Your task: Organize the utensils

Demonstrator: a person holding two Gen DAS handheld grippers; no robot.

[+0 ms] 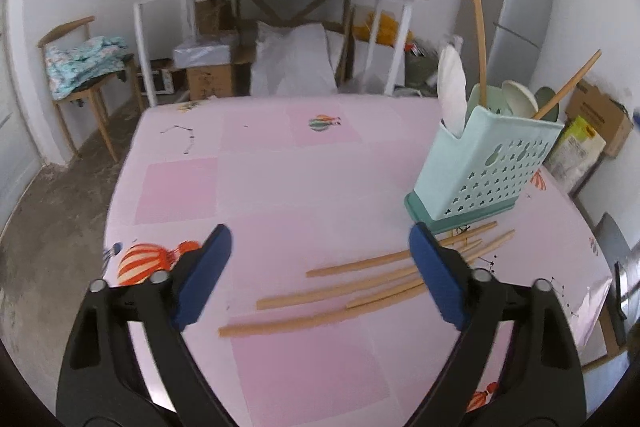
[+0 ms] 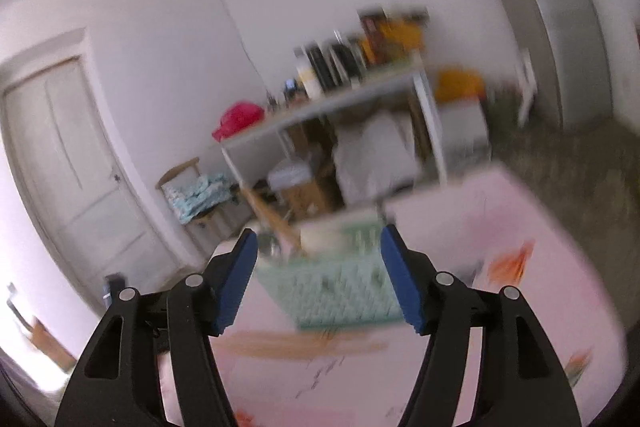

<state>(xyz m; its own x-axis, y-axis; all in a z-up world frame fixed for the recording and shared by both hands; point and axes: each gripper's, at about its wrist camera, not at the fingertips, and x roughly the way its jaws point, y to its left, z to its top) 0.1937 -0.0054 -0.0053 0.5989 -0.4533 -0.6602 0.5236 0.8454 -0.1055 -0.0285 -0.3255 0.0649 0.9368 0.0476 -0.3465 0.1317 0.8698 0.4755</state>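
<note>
Left wrist view shows the left gripper (image 1: 320, 259) with its fingers wide apart and nothing between them, above the pink table (image 1: 256, 187). Several chopsticks (image 1: 360, 263) lie loose on the table, just beside the holder (image 1: 484, 171) (it already carries two chopsticks and spoons). Right gripper (image 2: 318, 267) is also spread apart and holds nothing; its view is blurred, the holder ahead of it.
</note>
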